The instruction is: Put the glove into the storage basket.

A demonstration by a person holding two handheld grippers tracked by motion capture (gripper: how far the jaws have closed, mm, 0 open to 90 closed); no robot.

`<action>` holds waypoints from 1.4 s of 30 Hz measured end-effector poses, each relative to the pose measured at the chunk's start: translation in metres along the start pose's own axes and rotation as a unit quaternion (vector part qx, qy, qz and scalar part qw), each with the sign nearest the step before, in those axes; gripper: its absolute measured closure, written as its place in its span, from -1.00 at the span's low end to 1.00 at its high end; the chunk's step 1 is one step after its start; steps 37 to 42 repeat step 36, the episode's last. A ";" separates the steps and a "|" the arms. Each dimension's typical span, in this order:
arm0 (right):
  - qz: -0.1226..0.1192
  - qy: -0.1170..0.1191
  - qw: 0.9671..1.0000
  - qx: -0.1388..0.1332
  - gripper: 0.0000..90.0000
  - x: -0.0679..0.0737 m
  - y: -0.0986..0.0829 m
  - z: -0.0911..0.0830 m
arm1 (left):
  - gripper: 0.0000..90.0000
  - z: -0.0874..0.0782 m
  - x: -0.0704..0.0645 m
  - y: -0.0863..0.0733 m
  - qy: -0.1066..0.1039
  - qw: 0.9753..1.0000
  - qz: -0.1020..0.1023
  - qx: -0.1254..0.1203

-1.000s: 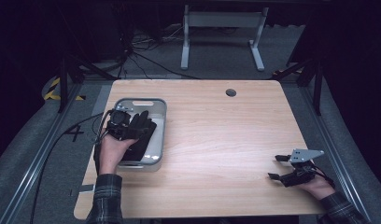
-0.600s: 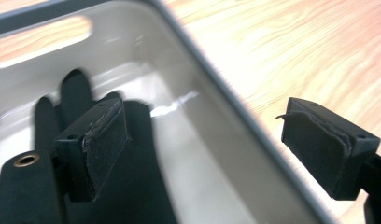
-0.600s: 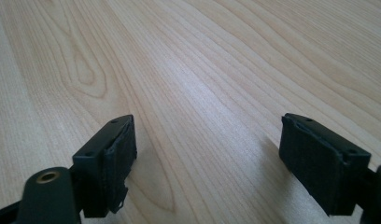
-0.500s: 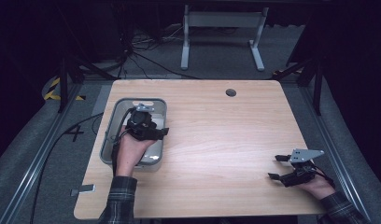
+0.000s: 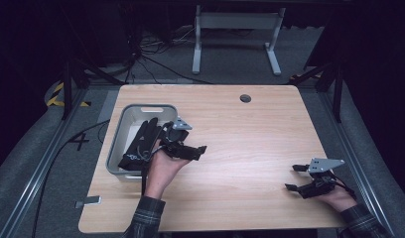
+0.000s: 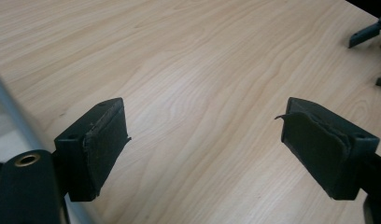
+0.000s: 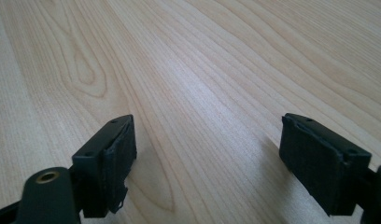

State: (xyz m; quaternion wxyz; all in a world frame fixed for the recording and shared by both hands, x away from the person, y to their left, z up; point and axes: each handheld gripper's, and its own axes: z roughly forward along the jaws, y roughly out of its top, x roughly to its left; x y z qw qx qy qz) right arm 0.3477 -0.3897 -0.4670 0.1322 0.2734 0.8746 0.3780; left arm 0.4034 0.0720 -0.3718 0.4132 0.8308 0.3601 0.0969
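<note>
Black glove [image 5: 140,144] in grey tray [image 5: 122,126], long axis along tray. Left gripper [image 5: 193,148] beside tray, jaws wide, empty. Right gripper [image 5: 293,177] well apart, jaws wide, empty.

A wooden table [image 5: 270,129] fills mid-frame on grey floor [image 5: 27,163]. A white frame [image 5: 235,29] stands top centre. Beyond is dark.

We count one wooden table [image 5: 250,148], one grey tray [image 5: 122,130] holding one black glove [image 5: 140,144], two grippers, a left gripper [image 5: 198,148] and a right gripper [image 5: 291,177], and one round hole [image 5: 245,98] in the tabletop.
</note>
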 end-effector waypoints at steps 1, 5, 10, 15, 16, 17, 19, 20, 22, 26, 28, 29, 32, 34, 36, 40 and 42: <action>0.000 0.000 1.000 0.000 -0.57 0.000 0.000 0.000 | -0.67 0.002 -0.003 0.000 -0.004 1.000 0.001 0.001; 0.001 -0.002 1.000 0.001 -0.60 0.000 0.000 0.000 | -0.67 0.012 -0.020 -0.003 -0.021 1.000 0.014 0.003; 0.000 -0.003 1.000 0.001 -0.63 0.000 0.000 0.000 | -0.66 0.026 -0.036 -0.010 -0.035 0.999 0.023 0.008; 0.000 -0.003 1.000 0.002 -0.64 0.000 0.000 0.000 | -0.66 0.038 -0.048 -0.016 -0.043 0.998 0.037 0.018; 0.000 -0.003 1.000 0.002 -0.64 0.000 0.000 0.000 | -0.66 0.040 -0.051 -0.017 -0.044 0.998 0.038 0.019; 0.000 -0.003 1.000 0.002 -0.64 0.000 0.000 0.000 | -0.66 0.043 -0.054 -0.019 -0.045 0.998 0.038 0.018; 0.000 -0.003 1.000 0.002 -0.64 0.000 0.000 0.000 | -0.66 0.049 -0.059 -0.022 -0.049 0.998 0.044 0.021; 0.000 -0.003 1.000 0.002 -0.64 0.000 0.000 0.000 | -0.66 0.052 -0.061 -0.024 -0.051 0.997 0.049 0.023; 0.000 -0.003 1.000 0.002 -0.64 0.000 0.000 0.000 | -0.66 0.058 -0.066 -0.027 -0.058 0.997 0.051 0.031; 0.000 -0.003 1.000 0.003 -0.64 0.000 0.000 0.000 | -0.66 0.067 -0.071 -0.034 -0.068 0.995 0.059 0.046; 0.000 -0.003 1.000 0.003 -0.64 0.000 0.000 0.000 | -0.66 0.071 -0.074 -0.037 -0.073 0.994 0.057 0.053; 0.000 -0.003 1.000 0.003 -0.64 0.000 -0.001 0.000 | -0.66 0.072 -0.075 -0.038 -0.073 0.994 0.060 0.056; 0.001 -0.003 1.000 0.002 -0.64 0.000 -0.001 0.000 | -0.66 0.076 -0.078 -0.043 -0.078 0.993 0.064 0.063; 0.001 -0.003 1.000 0.002 -0.64 0.000 -0.001 -0.001 | -0.67 0.080 -0.081 -0.046 -0.079 0.992 0.068 0.068; 0.001 -0.003 1.000 0.002 -0.64 0.000 -0.001 -0.001 | -0.67 0.082 -0.082 -0.047 -0.077 0.992 0.069 0.073; 0.001 -0.003 1.000 0.002 -0.64 0.000 -0.001 -0.001 | -0.67 0.082 -0.082 -0.047 -0.077 0.992 0.069 0.073; 0.001 -0.003 1.000 0.002 -0.64 0.000 -0.001 -0.001 | -0.67 0.082 -0.082 -0.047 -0.077 0.992 0.069 0.073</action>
